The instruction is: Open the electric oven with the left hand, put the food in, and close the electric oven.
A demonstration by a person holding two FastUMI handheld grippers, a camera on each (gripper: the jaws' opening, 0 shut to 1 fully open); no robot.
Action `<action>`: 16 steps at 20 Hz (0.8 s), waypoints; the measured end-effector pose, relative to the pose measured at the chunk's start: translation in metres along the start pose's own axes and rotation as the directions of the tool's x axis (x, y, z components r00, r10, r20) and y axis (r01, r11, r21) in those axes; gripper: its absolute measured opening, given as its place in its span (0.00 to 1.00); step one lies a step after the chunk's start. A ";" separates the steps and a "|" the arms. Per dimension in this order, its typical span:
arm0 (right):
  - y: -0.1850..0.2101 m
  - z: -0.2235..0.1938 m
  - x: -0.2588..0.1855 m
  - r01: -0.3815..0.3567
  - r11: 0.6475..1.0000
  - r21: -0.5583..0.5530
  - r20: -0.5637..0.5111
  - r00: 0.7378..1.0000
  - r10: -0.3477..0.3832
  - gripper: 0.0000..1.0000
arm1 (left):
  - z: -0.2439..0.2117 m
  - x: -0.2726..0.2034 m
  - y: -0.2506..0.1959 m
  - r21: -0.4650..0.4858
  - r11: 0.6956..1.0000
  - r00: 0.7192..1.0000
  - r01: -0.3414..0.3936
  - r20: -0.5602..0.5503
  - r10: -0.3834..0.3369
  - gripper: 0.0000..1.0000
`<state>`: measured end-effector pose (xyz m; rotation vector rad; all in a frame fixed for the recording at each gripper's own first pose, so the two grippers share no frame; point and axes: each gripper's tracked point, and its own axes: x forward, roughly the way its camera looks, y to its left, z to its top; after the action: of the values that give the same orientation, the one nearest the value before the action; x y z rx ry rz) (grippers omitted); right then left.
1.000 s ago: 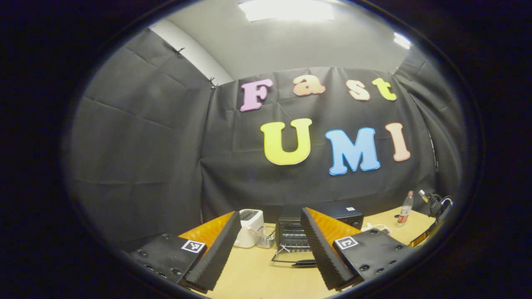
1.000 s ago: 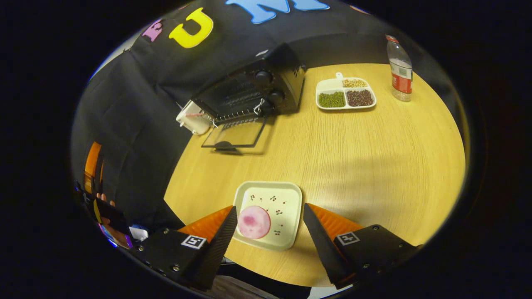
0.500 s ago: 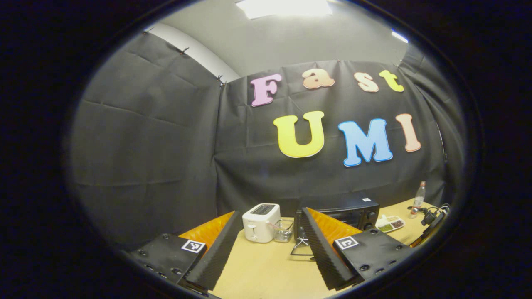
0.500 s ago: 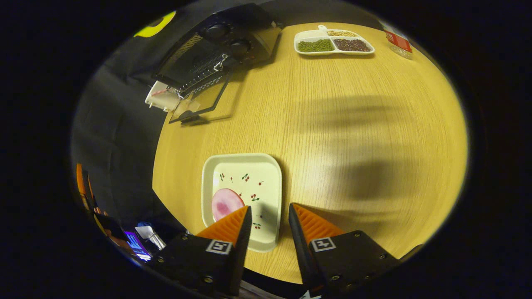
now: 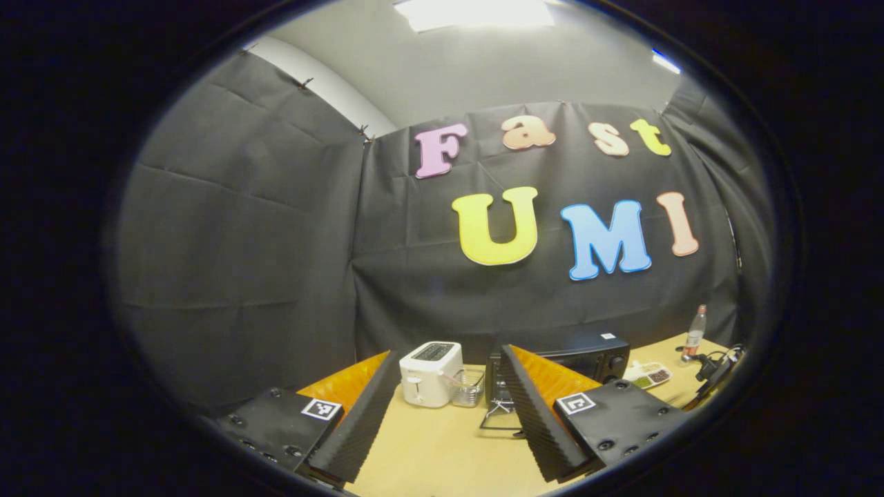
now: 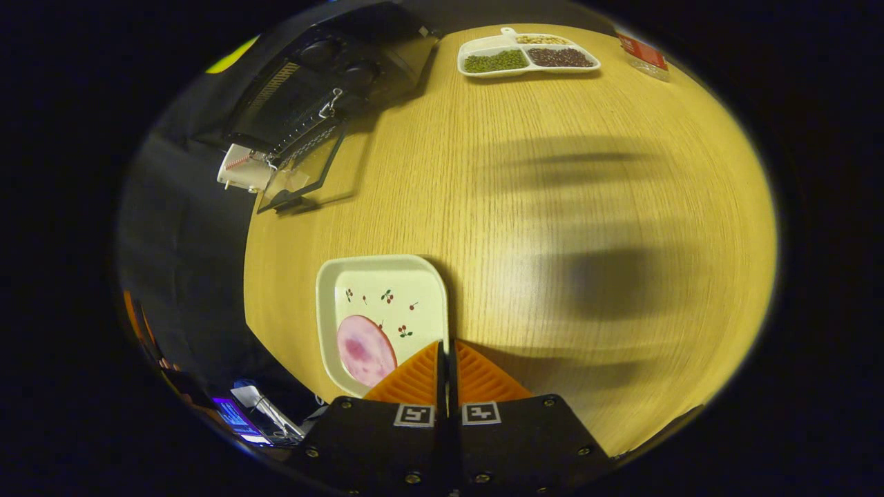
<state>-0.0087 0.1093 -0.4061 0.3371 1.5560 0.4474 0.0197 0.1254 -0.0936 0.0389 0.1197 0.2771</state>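
Two claws: right claw point(image 6: 446, 359) pinched on plate point(image 6: 380, 279) rim at worktop point(image 6: 552, 207) near edge, left claw point(image 5: 449, 407) wide open, empty; oven point(image 6: 311, 90) door down.

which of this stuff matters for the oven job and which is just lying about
Job: black electric oven, door open; cream square cherry-print plate; round pink meat slice on it; right tongs, shut on the plate's rim; left tongs, open.
Lying about: white toaster; white divided bean tray; clear red-labelled bottle.
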 end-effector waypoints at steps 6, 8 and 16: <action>0.004 0.008 -0.022 -0.098 0.993 0.072 0.078 0.993 0.093 0.00 | 0.005 0.008 0.002 -0.039 0.999 1.000 0.002 0.019 -0.002 1.00; 0.010 0.012 -0.032 -0.137 0.985 0.107 0.105 0.987 0.126 0.00 | 0.006 0.011 0.003 -0.043 0.999 1.000 0.005 0.024 -0.004 1.00; 0.075 0.059 -0.043 -0.282 0.895 0.345 0.342 0.926 0.160 0.00 | -0.006 0.032 0.008 -0.053 0.998 1.000 0.024 0.013 -0.023 1.00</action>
<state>0.0473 0.1592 -0.3329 0.8632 1.2967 0.2423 0.0472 0.1424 -0.1031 -0.0133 0.1005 0.2565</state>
